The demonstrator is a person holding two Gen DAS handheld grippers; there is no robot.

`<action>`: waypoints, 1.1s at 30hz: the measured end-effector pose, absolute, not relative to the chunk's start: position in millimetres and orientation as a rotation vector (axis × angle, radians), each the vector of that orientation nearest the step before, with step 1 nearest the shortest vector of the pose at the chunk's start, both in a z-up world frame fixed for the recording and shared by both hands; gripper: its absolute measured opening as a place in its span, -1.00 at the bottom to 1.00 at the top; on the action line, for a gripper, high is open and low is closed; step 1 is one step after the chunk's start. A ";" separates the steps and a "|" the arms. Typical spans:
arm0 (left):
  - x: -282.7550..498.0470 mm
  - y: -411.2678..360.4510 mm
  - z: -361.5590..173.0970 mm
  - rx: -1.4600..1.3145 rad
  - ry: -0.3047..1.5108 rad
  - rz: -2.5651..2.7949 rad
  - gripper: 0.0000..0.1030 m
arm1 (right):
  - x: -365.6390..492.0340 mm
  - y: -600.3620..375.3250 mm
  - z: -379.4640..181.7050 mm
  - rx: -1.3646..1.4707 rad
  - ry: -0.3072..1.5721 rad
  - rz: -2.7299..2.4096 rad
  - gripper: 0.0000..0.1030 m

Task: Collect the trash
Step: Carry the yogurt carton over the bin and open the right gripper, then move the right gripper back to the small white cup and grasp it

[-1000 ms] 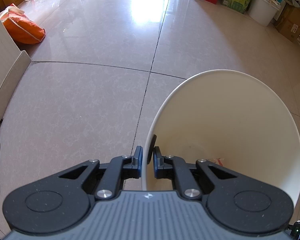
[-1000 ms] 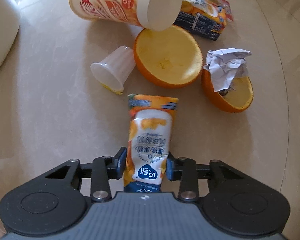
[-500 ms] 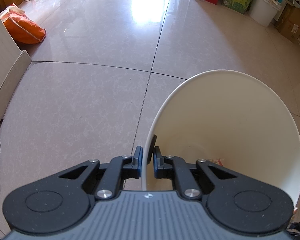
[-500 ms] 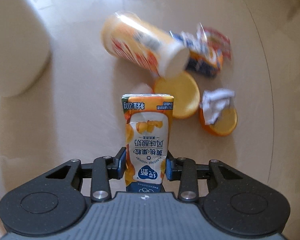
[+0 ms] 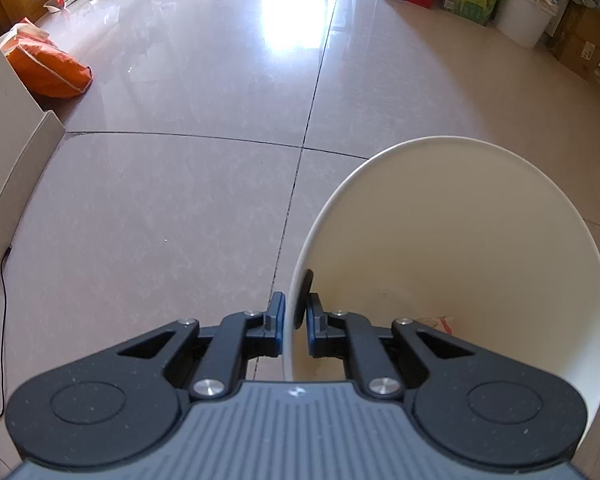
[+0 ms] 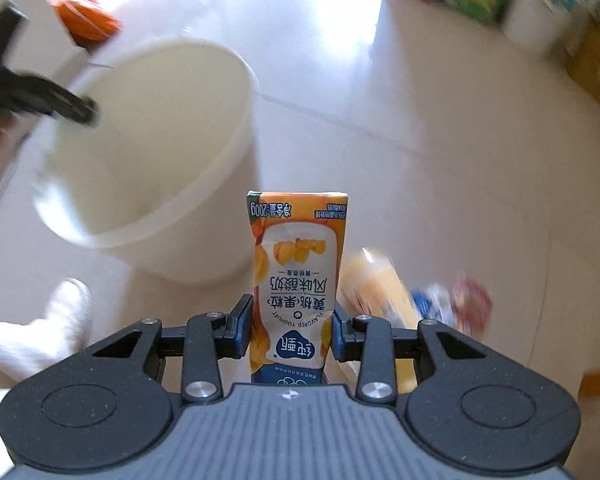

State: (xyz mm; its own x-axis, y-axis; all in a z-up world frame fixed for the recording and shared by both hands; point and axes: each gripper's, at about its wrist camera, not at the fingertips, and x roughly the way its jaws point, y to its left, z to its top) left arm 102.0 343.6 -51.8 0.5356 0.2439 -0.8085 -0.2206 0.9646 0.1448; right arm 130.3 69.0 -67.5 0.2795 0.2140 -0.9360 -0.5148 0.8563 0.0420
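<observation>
Right gripper (image 6: 288, 330) is pinching the upright yoghurt carton (image 6: 296, 280); the white bucket (image 6: 228, 216) is lying up-left of it, its rim being clamped by the left gripper (image 5: 293, 316).

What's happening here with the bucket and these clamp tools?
A person is clearing litter off the floor with two handheld grippers. The left gripper is clamped on the rim of a white bucket, tilting it. The right gripper holds a yogurt carton in the air beside the bucket, not yet inside. More trash lies below.
</observation>
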 end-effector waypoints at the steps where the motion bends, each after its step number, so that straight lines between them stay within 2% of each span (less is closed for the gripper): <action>1: 102.0 343.3 -51.8 0.028 0.967 0.277 -0.83 | 133.6 77.1 -57.8 -0.295 1.177 0.521 -0.19; 9: 102.0 342.5 -51.1 0.033 0.967 0.275 -0.83 | 148.3 143.5 -15.2 -0.345 1.075 0.683 -0.20; 16: 102.6 341.1 -51.1 0.038 0.967 0.274 -0.83 | 160.1 175.1 -9.6 -0.309 1.046 0.734 -0.18; 20: 102.5 341.0 -50.5 0.037 0.966 0.273 -0.83 | 161.4 159.0 -18.6 -0.295 1.060 0.715 -0.16; 23: 102.5 341.9 -50.4 0.031 0.967 0.273 -0.83 | 158.5 146.3 -28.1 -0.272 1.084 0.667 0.09; 25: 102.3 342.4 -50.7 0.031 0.966 0.272 -0.83 | 156.6 132.0 -38.6 -0.258 1.091 0.621 0.40; 33: 102.4 341.5 -51.9 0.038 0.967 0.274 -0.83 | 138.7 82.8 -83.2 -0.200 1.132 0.462 0.78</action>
